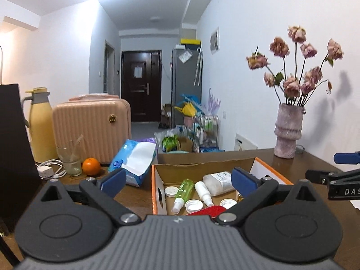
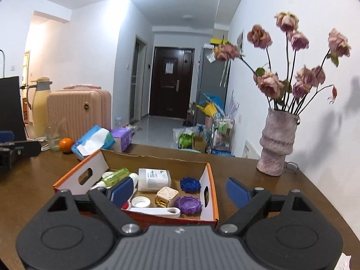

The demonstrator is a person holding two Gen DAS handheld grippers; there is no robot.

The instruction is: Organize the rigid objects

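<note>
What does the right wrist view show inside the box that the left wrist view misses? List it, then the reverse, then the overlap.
Only the right wrist view: a blue cap, a purple cap, a beige cube-shaped plug.

Only the left wrist view: a round white lidded jar and something red at the near edge.

Both: the cardboard box, the green spray bottle, the flat white bottle.

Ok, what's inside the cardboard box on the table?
The cardboard box holds a green spray bottle, white bottle, blue cap, purple cap, white cap and a cube charger. The gripper finger hides its near-left corner.
</note>
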